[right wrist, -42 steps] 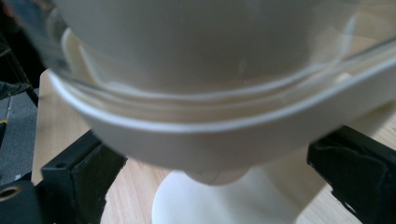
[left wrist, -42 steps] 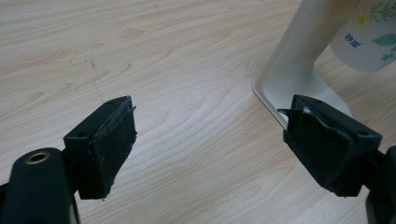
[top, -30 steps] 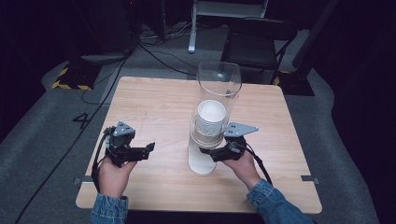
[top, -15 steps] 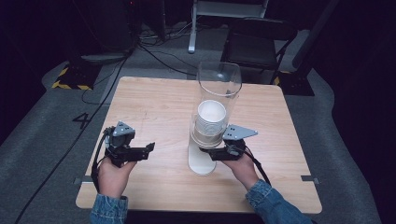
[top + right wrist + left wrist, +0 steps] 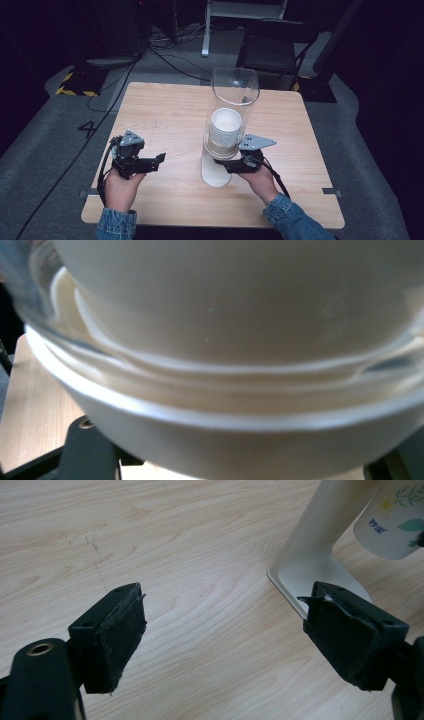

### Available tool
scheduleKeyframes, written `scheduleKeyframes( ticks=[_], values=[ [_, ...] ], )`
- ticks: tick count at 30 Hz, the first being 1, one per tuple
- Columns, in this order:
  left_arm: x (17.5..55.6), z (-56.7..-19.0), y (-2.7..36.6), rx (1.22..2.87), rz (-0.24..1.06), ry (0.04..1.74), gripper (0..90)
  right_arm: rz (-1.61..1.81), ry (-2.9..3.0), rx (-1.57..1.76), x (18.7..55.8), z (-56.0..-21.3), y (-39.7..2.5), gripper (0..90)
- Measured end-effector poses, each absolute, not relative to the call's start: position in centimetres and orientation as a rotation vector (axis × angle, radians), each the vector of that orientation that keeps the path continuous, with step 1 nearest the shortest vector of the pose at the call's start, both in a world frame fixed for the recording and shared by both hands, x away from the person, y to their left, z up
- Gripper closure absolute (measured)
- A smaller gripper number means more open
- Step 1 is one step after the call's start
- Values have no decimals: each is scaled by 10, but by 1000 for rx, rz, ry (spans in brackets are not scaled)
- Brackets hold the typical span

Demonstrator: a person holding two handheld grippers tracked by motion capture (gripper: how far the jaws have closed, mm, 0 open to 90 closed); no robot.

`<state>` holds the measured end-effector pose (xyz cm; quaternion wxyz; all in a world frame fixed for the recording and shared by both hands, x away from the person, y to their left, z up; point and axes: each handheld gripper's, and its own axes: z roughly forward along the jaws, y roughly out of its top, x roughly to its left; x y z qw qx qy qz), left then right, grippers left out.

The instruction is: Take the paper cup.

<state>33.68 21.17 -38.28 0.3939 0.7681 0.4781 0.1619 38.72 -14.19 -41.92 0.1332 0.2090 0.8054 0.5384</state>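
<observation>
The high view looks forward and down on the whole wooden table (image 5: 165,115) from the person's side. The left gripper view sits low and close, facing across the tabletop toward the white stand (image 5: 320,545), which the high view also shows (image 5: 216,172). The right gripper view presses against the clear tube (image 5: 210,375), blurred by nearness.

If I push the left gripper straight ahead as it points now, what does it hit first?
Probably the white stand base: the left gripper is open over bare table, aimed toward it. Depth is unclear.
</observation>
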Motion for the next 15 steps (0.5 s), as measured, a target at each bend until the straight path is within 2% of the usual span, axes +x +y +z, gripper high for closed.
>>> scheduleKeyframes(
  ticks=[15],
  values=[
    [337,-383,211,1955,403,1210,167,1604,2329,633,384,-424,-144,313]
  ],
)
